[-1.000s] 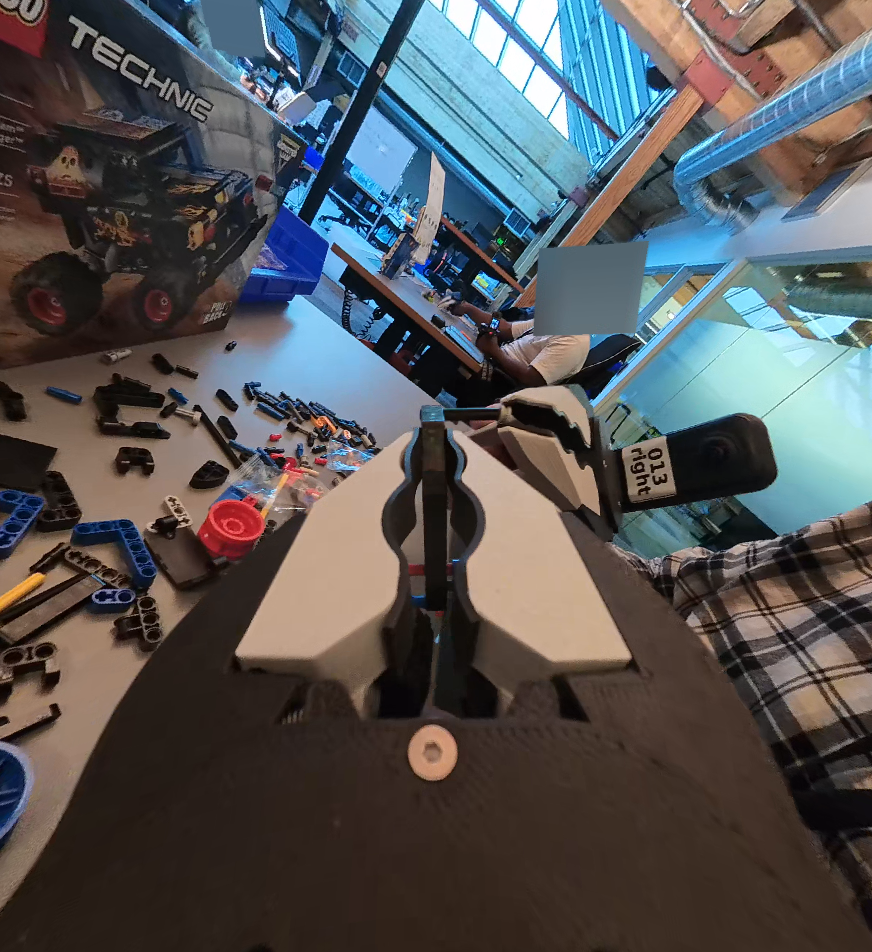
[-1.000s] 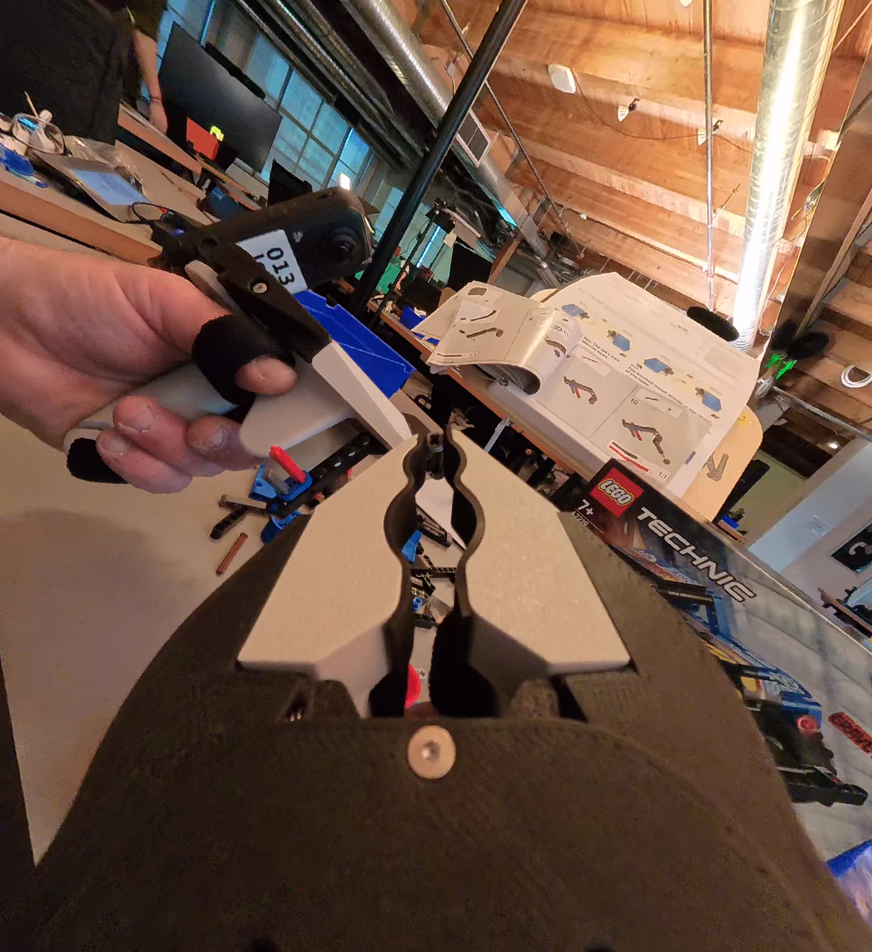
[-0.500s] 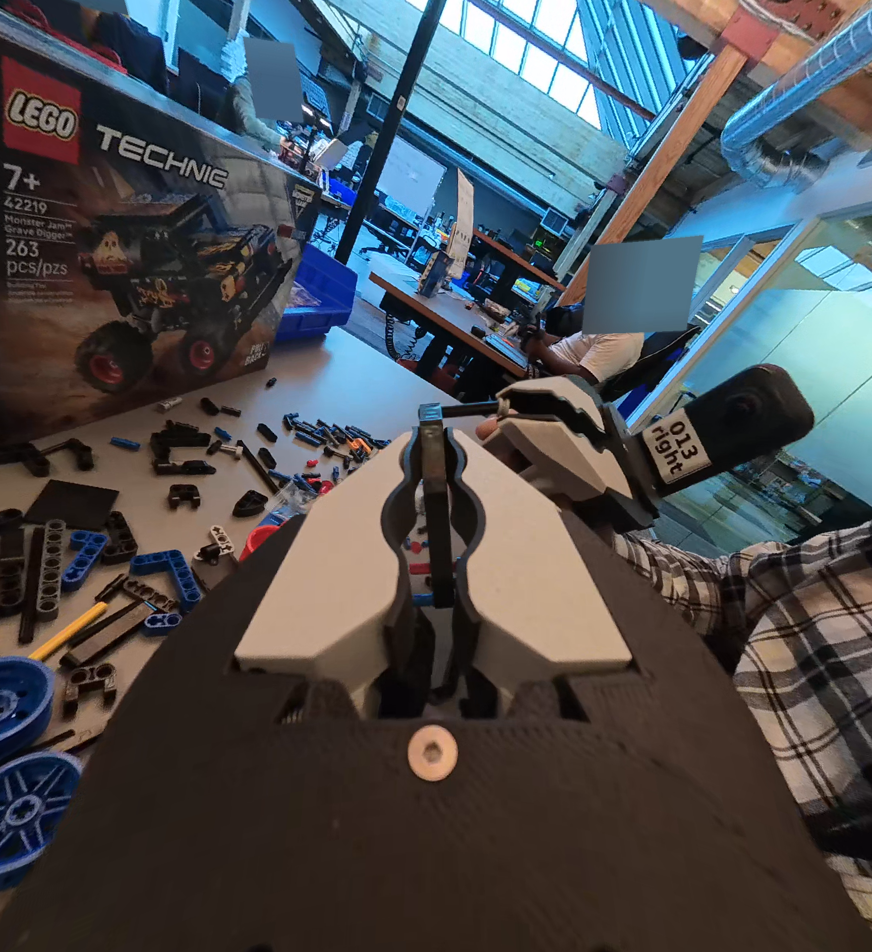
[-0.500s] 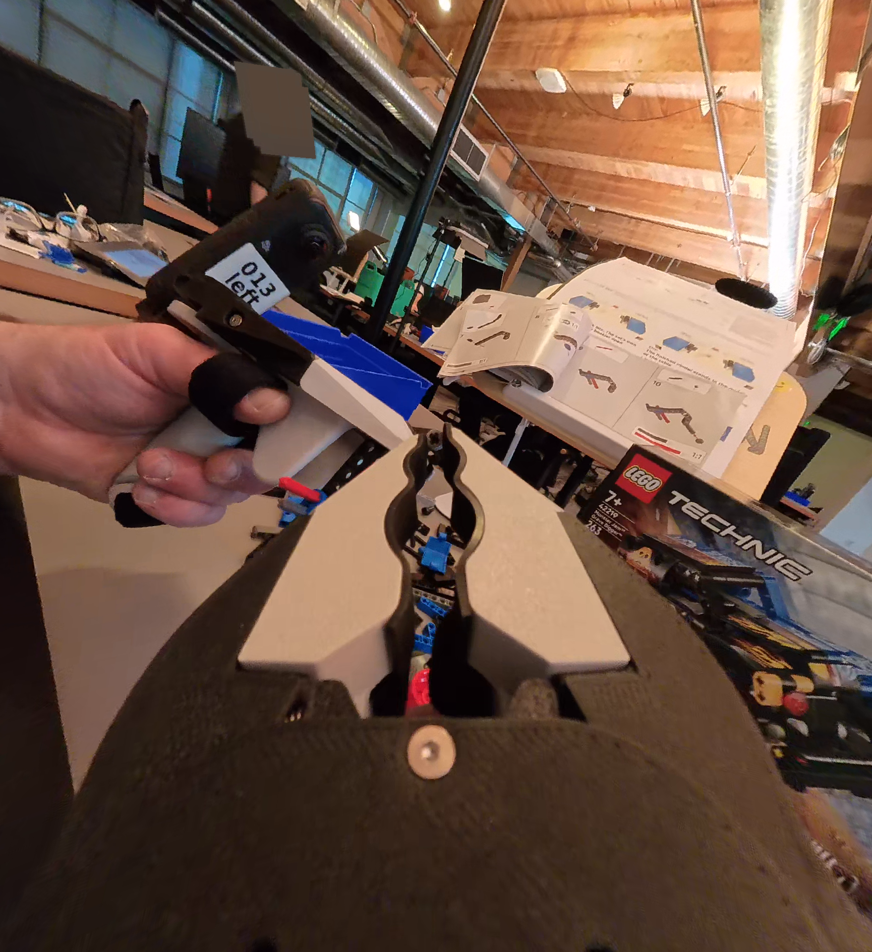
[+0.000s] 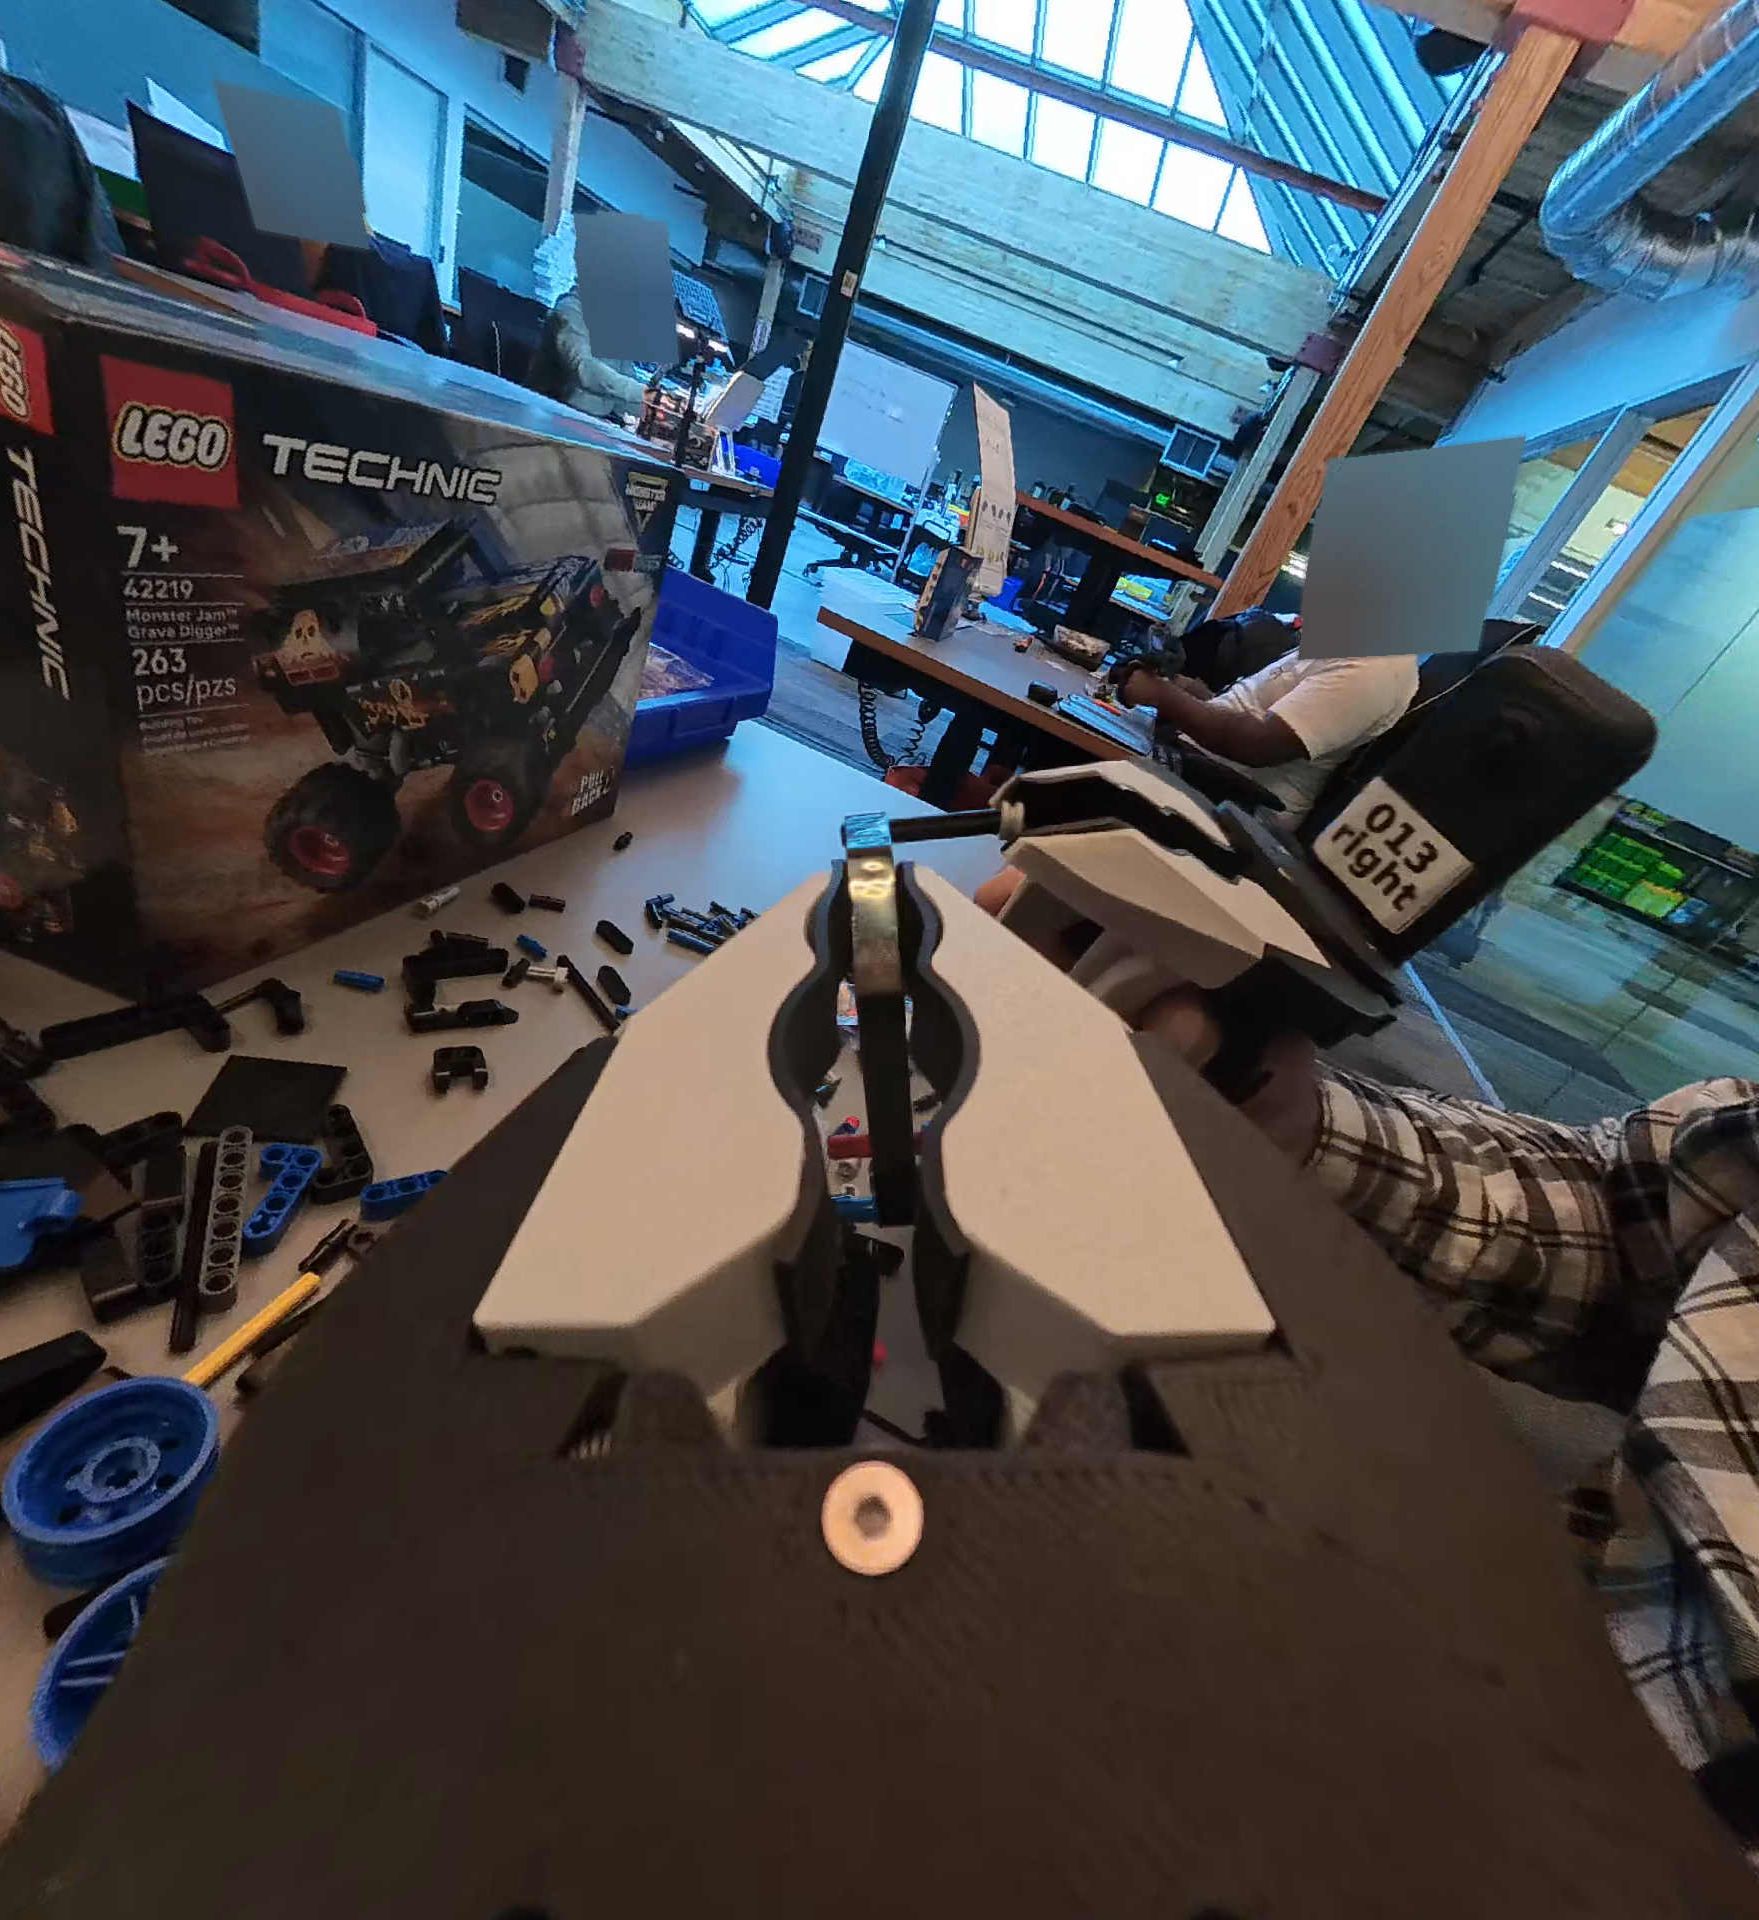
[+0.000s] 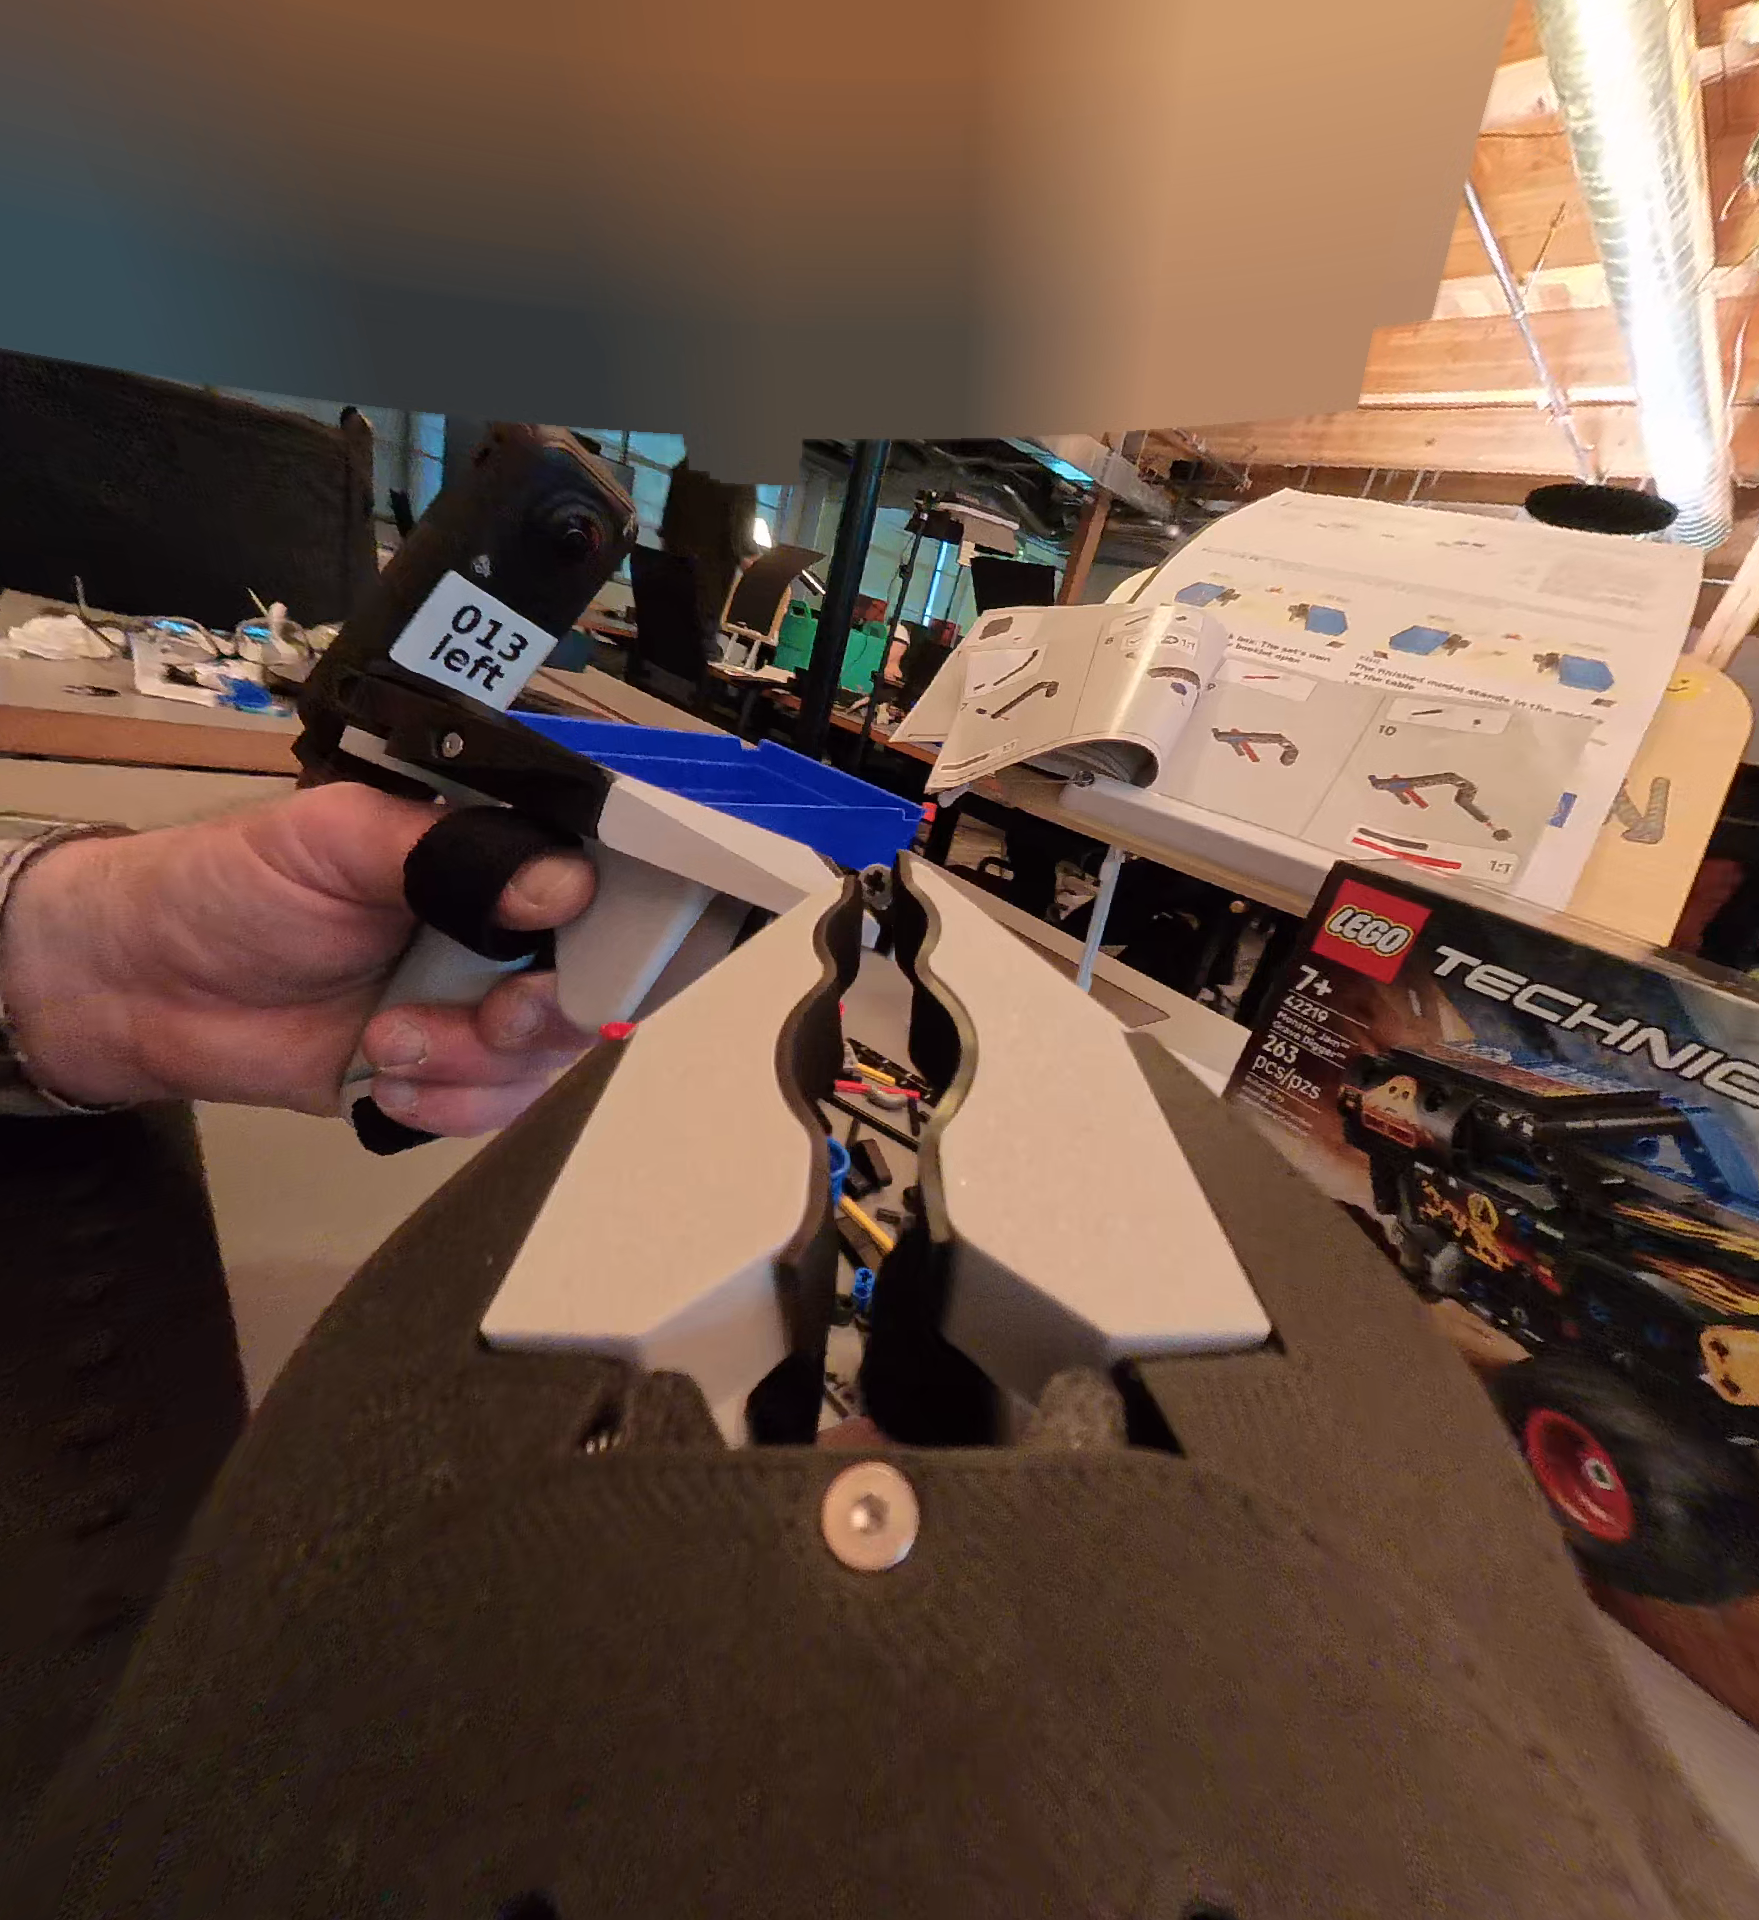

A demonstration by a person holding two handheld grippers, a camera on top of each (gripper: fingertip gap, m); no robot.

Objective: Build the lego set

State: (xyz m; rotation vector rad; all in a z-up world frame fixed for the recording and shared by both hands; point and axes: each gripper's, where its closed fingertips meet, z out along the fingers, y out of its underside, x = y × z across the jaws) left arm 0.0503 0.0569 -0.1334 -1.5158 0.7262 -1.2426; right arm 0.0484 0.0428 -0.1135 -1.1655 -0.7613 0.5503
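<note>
Both tongs have risen off the worktop (image 5: 771, 800). Left tongs (image 5: 875, 883) clamp a stiff, light beam (image 5: 890, 1091); right tongs (image 6: 880, 883) pinch an axle (image 5: 942, 827) endwise, a slippery hold.

Behind your table a black pole (image 5: 839, 312) rises at twelve o'clock. At two o'clock a person in a white shirt (image 5: 1322, 707) sits at a wooden desk (image 5: 968, 665), and a silver duct (image 5: 1685, 135) runs under the ceiling. In your right wrist view, a blue bin (image 6: 729, 779) stands at eleven o'clock.
</note>
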